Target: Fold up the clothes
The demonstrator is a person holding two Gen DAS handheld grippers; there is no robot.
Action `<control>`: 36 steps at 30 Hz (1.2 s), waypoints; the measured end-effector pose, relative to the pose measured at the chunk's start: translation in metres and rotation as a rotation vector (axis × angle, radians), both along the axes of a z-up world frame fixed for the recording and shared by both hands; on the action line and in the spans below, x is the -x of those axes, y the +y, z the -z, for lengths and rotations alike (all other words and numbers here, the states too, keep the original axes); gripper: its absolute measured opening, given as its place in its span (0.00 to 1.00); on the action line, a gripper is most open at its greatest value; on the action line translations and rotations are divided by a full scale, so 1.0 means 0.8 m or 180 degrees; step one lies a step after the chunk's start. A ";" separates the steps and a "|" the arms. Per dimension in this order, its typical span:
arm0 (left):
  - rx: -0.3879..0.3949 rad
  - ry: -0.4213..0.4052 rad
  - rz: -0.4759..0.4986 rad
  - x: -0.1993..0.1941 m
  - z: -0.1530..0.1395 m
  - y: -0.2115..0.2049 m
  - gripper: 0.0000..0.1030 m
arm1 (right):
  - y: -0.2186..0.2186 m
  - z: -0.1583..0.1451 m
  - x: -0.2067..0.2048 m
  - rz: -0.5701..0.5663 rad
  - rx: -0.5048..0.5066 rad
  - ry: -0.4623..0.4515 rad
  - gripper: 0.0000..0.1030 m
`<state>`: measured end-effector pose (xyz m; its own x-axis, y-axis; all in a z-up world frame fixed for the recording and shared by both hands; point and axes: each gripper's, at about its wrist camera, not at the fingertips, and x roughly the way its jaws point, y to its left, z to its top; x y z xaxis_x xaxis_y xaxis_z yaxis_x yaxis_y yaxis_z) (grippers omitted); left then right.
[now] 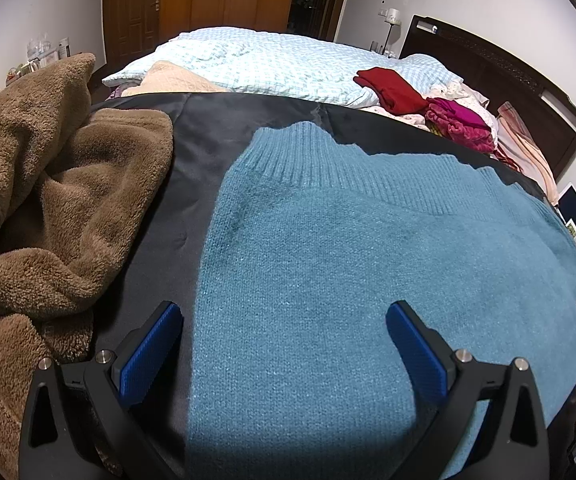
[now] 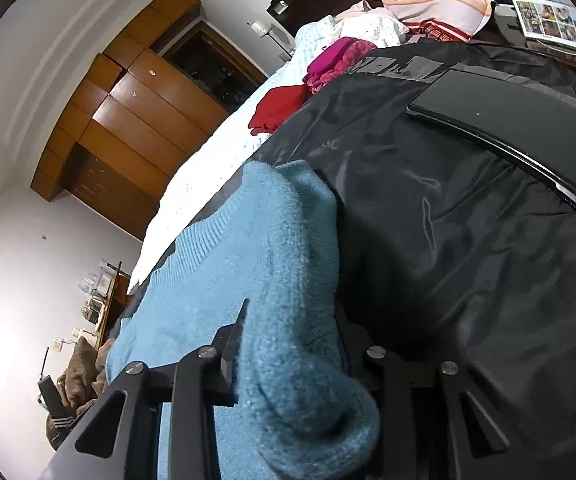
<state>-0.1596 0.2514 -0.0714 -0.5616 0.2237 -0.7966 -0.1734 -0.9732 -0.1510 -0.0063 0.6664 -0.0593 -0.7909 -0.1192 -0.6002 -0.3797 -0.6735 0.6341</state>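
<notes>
The bed [image 1: 272,60] is the largest thing here and carries everything else: a pale checked quilt [image 1: 248,56] across its far half and a black sheet [image 1: 208,140] spread over the near half. On that black sheet lies the teal knitted sweater [image 1: 368,260], flat, its ribbed band toward the far side. To its left a brown fleece blanket [image 1: 48,200] sits crumpled in a heap, overlapping the edge of the sheet. Near the dark headboard [image 1: 508,68] are smaller clothes: a folded red garment [image 1: 392,88] resting on the quilt, and just beside it a bunched magenta garment [image 1: 460,124]. In the right wrist view a black flat device [image 2: 508,136] lies on the black sheet, well apart from the sweater. No box, basket or other container shows in either view; the clothes lie loose on the bedding. The left gripper [image 1: 284,352] hangs over the near part of the sweater with its 2 blue-padded jaws spread wide and nothing between them pressed. The right gripper [image 2: 292,332] has its jaws closed on a bunched, rolled part of the sweater [image 2: 280,280], likely a sleeve, which fills the gap between the fingers.
</notes>
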 end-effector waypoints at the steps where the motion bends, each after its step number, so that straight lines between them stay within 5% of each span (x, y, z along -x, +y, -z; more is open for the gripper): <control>1: 0.0000 0.0000 0.0001 0.000 0.000 0.000 0.99 | 0.001 0.001 -0.001 0.0006 0.0016 0.0013 0.35; 15: -0.0006 0.0006 0.0004 0.000 0.000 0.000 0.99 | 0.002 0.003 -0.004 -0.0036 0.0078 0.0093 0.35; 19: -0.0015 -0.0013 0.0009 0.000 0.000 0.000 0.99 | -0.005 -0.005 -0.003 0.0048 -0.0044 0.0010 0.27; 26: -0.0283 -0.0302 0.0092 0.009 -0.014 -0.015 1.00 | -0.033 -0.056 0.004 0.0022 -0.0297 0.0199 0.23; 36: -0.0298 -0.0308 0.0304 -0.009 -0.055 -0.035 1.00 | -0.076 -0.113 0.036 -0.0153 -0.0242 0.0235 0.23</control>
